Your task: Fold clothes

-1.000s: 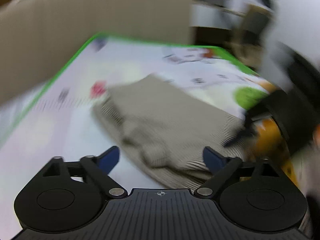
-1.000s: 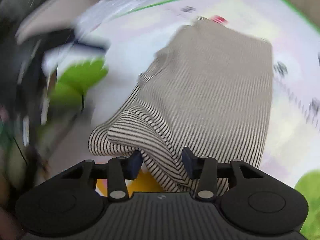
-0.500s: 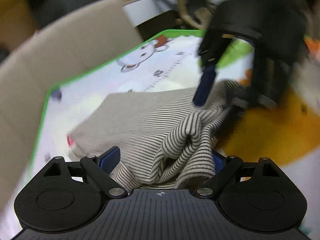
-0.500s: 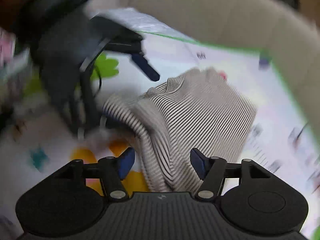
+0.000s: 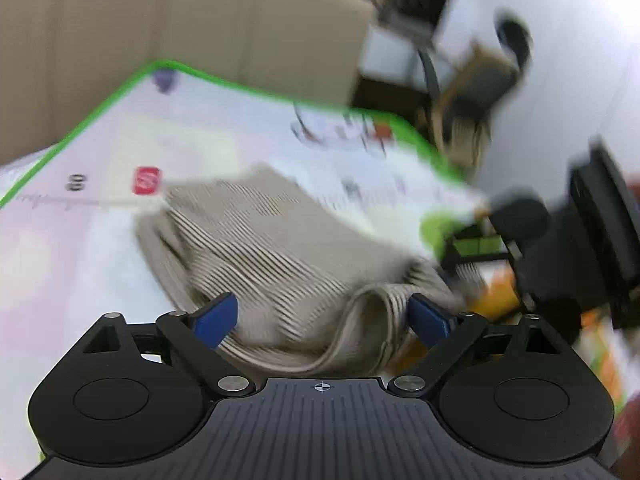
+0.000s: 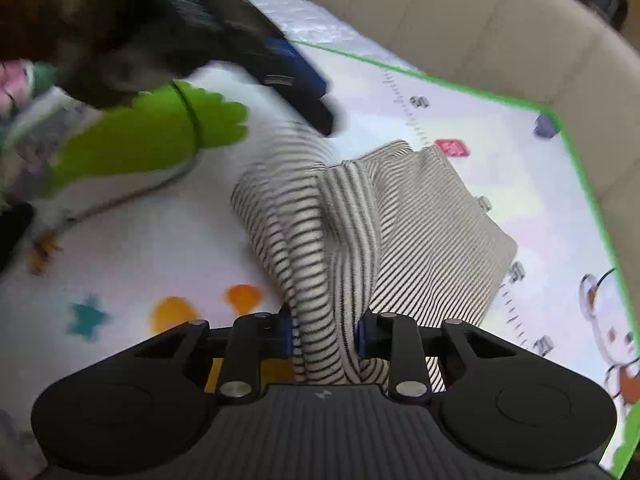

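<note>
From my left wrist view, the left hand-held gripper [image 5: 322,316] stands wide, its 2 blue pads on either side of a raised fold of the striped garment [image 5: 272,240] without pressing on it. The cloth is bunched under and just ahead of that gripper, lying on a play mat [image 5: 80,240] with a green border, which sits in front of a beige sofa [image 5: 180,20]. No desk here; the mat seems to lie on the floor.

I judge the garment light, soft and limp: a fine-striped knit that sags and wrinkles wherever it is lifted, so it will drape, not hold a shape. It should not slip much between the pads. The best hold, I think, is at a hem or corner through doubled layers, not mid-panel, where only 1 layer might come up.

From my right wrist view, the right hand-held gripper [image 6: 324,338] is narrow and closing, with a gathered ridge of the garment between its pads, which seem to pinch it. The ridge rises from the mat toward that gripper while the rest lies flatter beyond.

Count: 1 garment, 2 hand-held grippers, 1 play mat, 1 sofa. The mat's print shows 1 red square patch [image 6: 452,147]; the blur makes other marks hard to number.
</note>
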A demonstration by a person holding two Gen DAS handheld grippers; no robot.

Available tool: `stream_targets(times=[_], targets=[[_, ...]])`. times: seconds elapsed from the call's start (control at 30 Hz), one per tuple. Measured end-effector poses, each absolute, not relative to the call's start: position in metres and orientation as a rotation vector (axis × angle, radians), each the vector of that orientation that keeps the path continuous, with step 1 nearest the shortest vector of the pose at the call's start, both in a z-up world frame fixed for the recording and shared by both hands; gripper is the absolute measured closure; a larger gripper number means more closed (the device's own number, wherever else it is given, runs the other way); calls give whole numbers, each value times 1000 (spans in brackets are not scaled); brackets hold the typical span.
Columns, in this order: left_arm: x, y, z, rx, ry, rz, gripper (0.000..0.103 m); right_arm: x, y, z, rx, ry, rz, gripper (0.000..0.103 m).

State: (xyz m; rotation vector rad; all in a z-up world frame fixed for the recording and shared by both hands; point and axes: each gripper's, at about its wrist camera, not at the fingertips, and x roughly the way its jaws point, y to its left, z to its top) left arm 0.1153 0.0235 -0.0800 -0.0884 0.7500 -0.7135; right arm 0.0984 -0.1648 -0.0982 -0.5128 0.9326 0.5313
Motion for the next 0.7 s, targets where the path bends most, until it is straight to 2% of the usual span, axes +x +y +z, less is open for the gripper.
stream_targets(times=[0.1, 0.23, 0.33, 0.5, 0.6, 0.7], targets=[[138, 24, -84, -100, 740, -626, 6, 102, -157, -80, -508, 1021, 605, 77], [162, -13, -114, 125, 832, -548, 13, 114, -140, -60, -599, 1073, 679, 77], [169, -16, -133, 222, 874, -532, 12, 137, -137, -53, -687, 1051, 702, 77], [183, 15, -145, 148, 941, -495, 13, 217, -130, -81, -766, 1014, 775, 71], [191, 36, -152, 79, 978, -438, 19, 249, -135, -110, -794, 1024, 738, 68], [190, 50, -150, 33, 983, -424, 19, 267, -152, -119, -722, 1023, 662, 63]])
